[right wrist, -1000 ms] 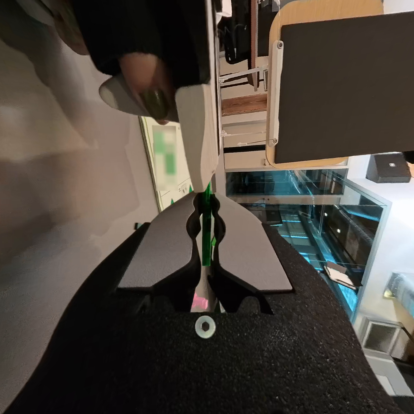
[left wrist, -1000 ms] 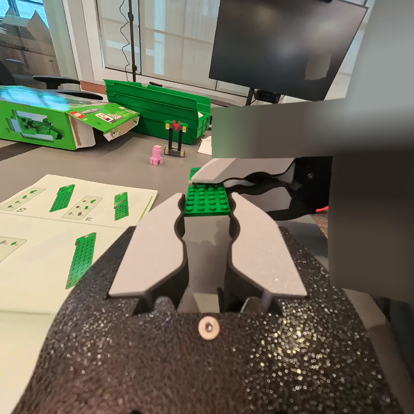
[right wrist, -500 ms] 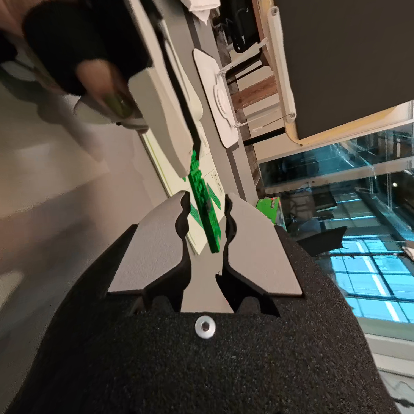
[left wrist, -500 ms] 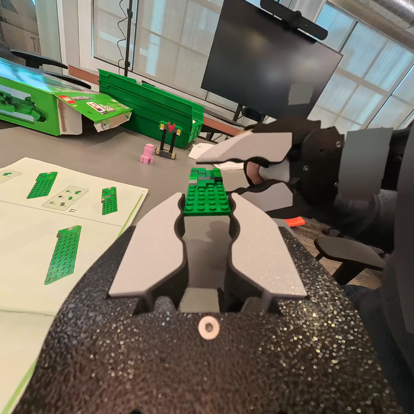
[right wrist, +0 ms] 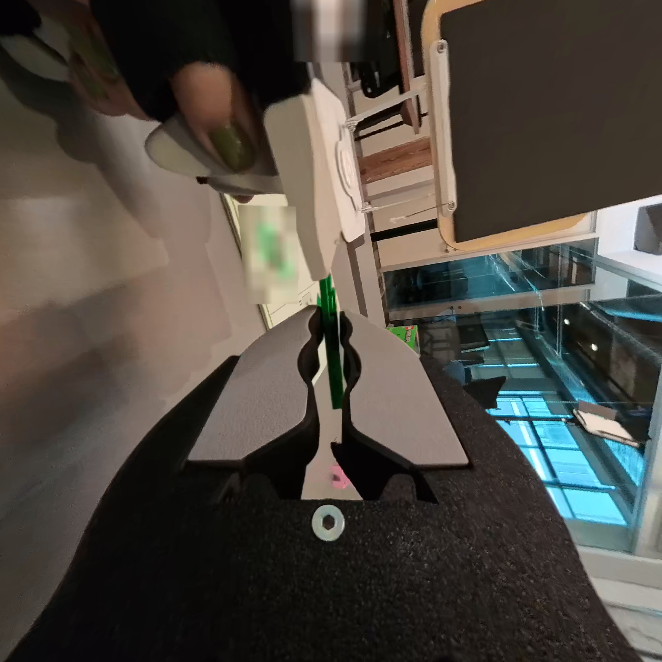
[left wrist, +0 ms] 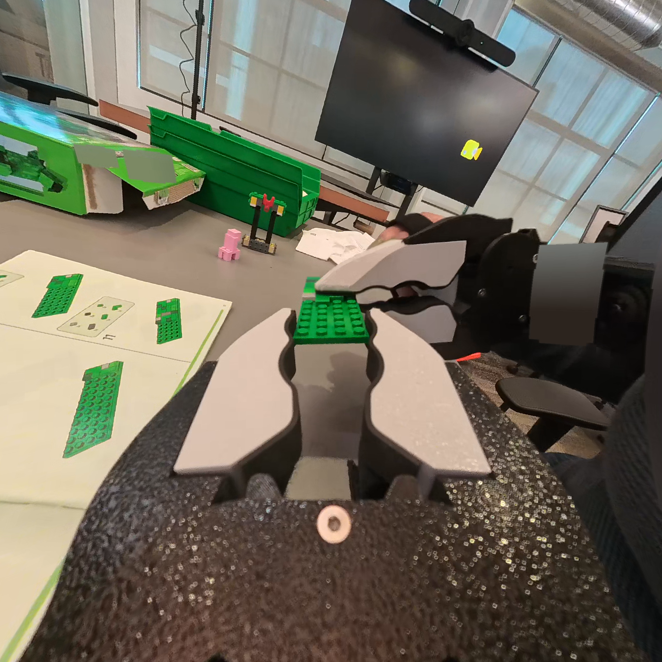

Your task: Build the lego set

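Observation:
A green studded plate (left wrist: pixel 333 324) with a few grey and dark green tiles at its far end is held level above the grey table (left wrist: pixel 161 243). My left gripper (left wrist: pixel 330 317) is shut on the plate's near end, one fingertip on each long side. My right gripper (left wrist: pixel 338 295) comes in from the right, its jaws above and below the plate's far end. In the right wrist view the plate (right wrist: pixel 333 358) shows edge-on between my right gripper's (right wrist: pixel 329 315) nearly closed fingers, and a left gripper finger (right wrist: pixel 318 222) shows beyond it.
An open instruction booklet (left wrist: pixel 89 358) lies at the left. Behind it are a green set box (left wrist: pixel 53 172), a green bin (left wrist: pixel 233 179), a small black-post build (left wrist: pixel 263 229), a pink figure (left wrist: pixel 229 245) and white papers (left wrist: pixel 333 243). A chair (left wrist: pixel 551 404) stands at the right. The grippers are tip to tip, or close to it. The right tips stand about 25 cm off the pink figure (left wrist: pixel 229 245).
Half a second ago my right gripper was open and drawn back from the plate; now it has closed on the far end again. My left gripper has kept hold of the plate.

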Demonstrator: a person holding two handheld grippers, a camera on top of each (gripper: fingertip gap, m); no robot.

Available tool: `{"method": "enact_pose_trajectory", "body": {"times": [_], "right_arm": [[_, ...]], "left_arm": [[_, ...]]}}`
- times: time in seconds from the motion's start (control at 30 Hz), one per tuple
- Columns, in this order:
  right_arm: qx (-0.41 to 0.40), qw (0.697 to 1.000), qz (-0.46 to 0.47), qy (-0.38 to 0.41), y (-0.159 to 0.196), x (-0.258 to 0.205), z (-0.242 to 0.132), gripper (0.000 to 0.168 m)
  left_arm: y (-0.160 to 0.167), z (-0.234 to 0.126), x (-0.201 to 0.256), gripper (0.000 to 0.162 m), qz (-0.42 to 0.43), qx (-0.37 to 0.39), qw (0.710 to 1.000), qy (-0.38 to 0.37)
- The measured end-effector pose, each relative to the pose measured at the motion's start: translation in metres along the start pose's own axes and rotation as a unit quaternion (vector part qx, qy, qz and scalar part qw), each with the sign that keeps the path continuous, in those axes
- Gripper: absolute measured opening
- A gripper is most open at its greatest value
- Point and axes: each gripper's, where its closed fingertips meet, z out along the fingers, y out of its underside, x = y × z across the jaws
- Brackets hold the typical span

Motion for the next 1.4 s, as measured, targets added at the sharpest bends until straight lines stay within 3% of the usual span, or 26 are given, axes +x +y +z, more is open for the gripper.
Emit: {"method": "enact_pose_trajectory", "body": {"times": [0.07, 0.13, 0.33, 0.53, 0.67, 0.77, 0.9, 1.23, 1.4], "right_arm": [[-0.003, 1.0, 0.028, 0.012, 0.003, 0.005, -0.002, 0.031], [-0.007, 0.997, 0.076, 0.022, 0.014, 0.009, -0.005, 0.039], [-0.041, 0.958, 0.284, -0.008, 0.062, -0.001, -0.007, 0.027], [-0.105, 0.878, 0.446, -0.139, 0.092, -0.032, 0.001, 0.023], [-0.131, 0.835, 0.496, -0.197, 0.103, -0.052, -0.002, 0.021], [-0.128, 0.83, 0.497, -0.219, 0.099, -0.062, -0.003, 0.019], [-0.126, 0.846, 0.469, -0.219, 0.092, -0.065, 0.003, 0.014], [-0.106, 0.891, 0.31, -0.314, 0.097, -0.068, 0.01, 0.015], [-0.082, 0.869, 0.316, -0.372, 0.089, -0.072, 0.011, 0.008]], "left_arm": [[-0.002, -0.002, -0.002, 0.036, 0.012, 0.006, 1.0, -0.011], [-0.005, -0.006, -0.007, 0.036, 0.035, 0.011, 0.999, -0.033], [-0.015, -0.021, -0.029, 0.036, 0.097, 0.027, 0.988, -0.115], [-0.009, -0.017, -0.028, 0.035, 0.131, 0.0, 0.984, -0.122], [-0.011, -0.019, -0.031, 0.035, 0.154, 0.004, 0.977, -0.148], [-0.013, -0.023, -0.035, 0.036, 0.156, 0.01, 0.974, -0.162], [-0.012, -0.021, -0.034, 0.036, 0.16, 0.006, 0.974, -0.159], [-0.008, -0.017, -0.029, 0.036, 0.171, -0.007, 0.976, -0.136], [-0.008, -0.017, -0.028, 0.036, 0.175, -0.007, 0.975, -0.135]]}}
